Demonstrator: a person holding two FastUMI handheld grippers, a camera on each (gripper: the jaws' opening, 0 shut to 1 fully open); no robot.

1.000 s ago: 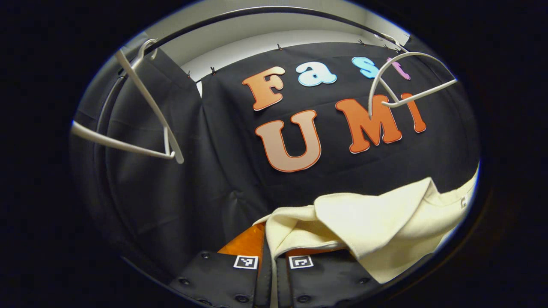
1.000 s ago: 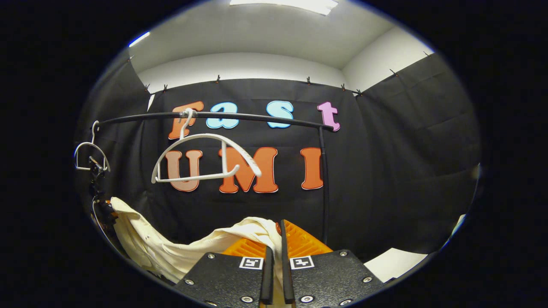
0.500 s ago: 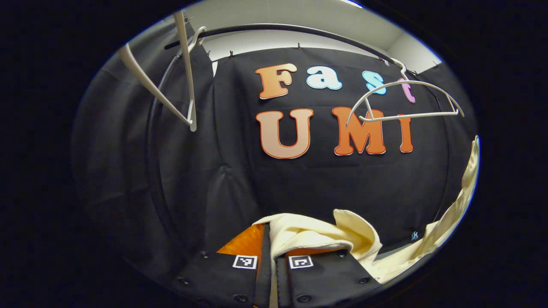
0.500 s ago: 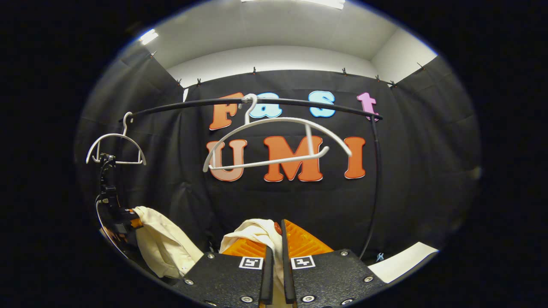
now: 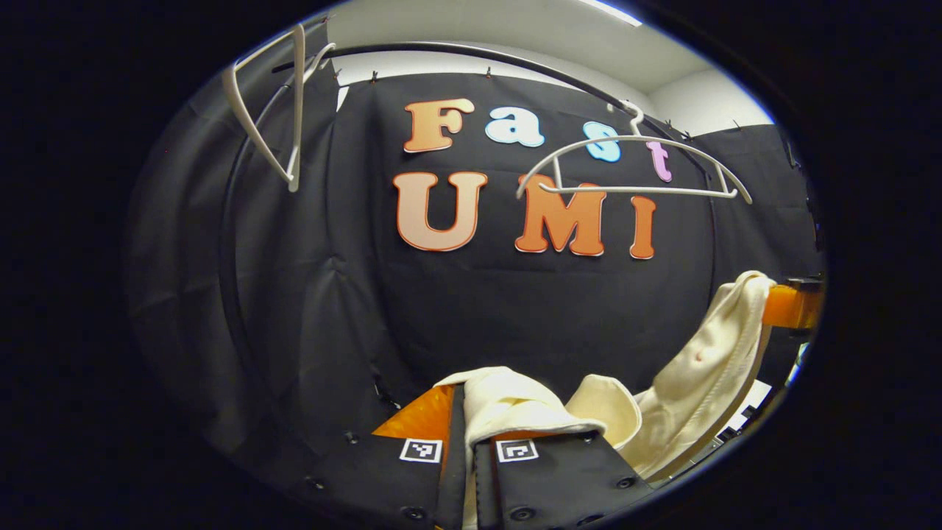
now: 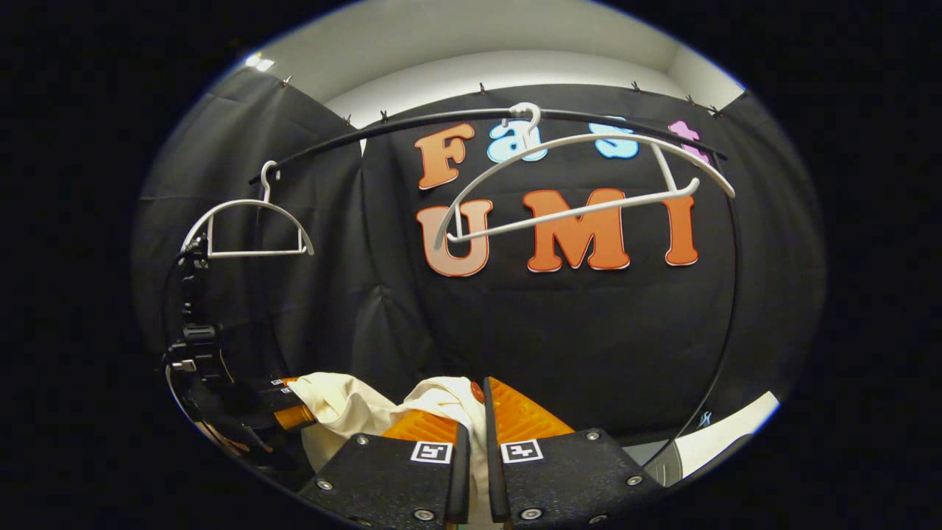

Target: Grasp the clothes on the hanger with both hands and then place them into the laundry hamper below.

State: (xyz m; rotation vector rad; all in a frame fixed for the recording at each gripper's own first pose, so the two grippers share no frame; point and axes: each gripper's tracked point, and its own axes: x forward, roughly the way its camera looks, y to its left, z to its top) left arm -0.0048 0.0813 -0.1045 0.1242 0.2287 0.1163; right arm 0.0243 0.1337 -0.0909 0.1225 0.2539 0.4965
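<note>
Black cloth walls close in the booth, and a curved black rail (image 6: 412,125) runs across the top with two bare white hangers on it: a big one (image 6: 581,177) near the middle and a small one (image 6: 246,228) off to the left. Below them a cream garment (image 5: 692,383) is off the hangers and slung between the two grippers. The left gripper (image 5: 465,449) pinches one bunched edge of it between its nearly closed fingers, and the right gripper (image 6: 471,449) pinches another edge the same way. No hamper is in sight, so the drop has to be aimed low and blind. Judging by the thin folds held, a tug could slip the cloth from one grip, leaving it dangling to one side and landing over the rim or on the floor.
</note>
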